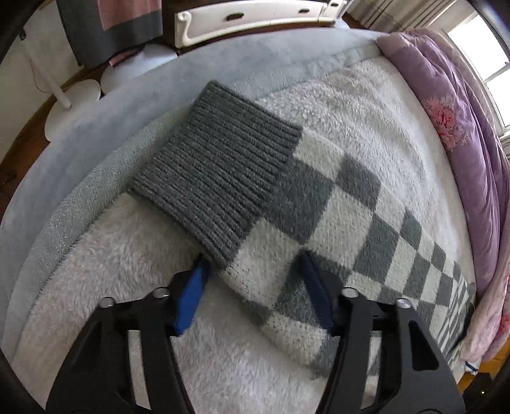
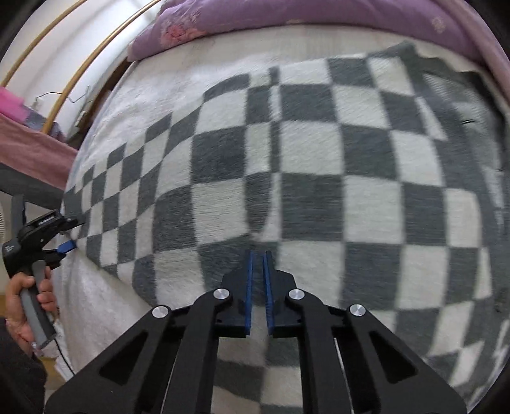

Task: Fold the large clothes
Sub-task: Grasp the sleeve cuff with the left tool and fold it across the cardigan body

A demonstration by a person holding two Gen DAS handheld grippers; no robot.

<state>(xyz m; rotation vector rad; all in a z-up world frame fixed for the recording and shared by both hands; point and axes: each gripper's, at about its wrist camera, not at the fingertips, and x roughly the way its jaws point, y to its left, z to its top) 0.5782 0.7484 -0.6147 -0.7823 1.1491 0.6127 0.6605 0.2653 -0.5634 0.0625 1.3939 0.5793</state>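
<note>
With the checkered sweater [image 2: 287, 178] spread across the bed [image 1: 95, 133], the wide-open, empty left gripper [image 1: 251, 264] should straddle the sleeve near its cuff [image 1: 216, 168] while the nearly closed right gripper [image 2: 258, 254], apparently empty, steadies the body.

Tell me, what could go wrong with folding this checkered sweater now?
Maybe two things. The left gripper is open around the ribbed grey cuff, so it might pinch the fluffy white blanket underneath too. The right gripper looks nearly closed on the checkered sweater, perhaps on a thin pinch that could slip out. The sweater also reaches the purple quilt, so folding could drag against it.
</note>
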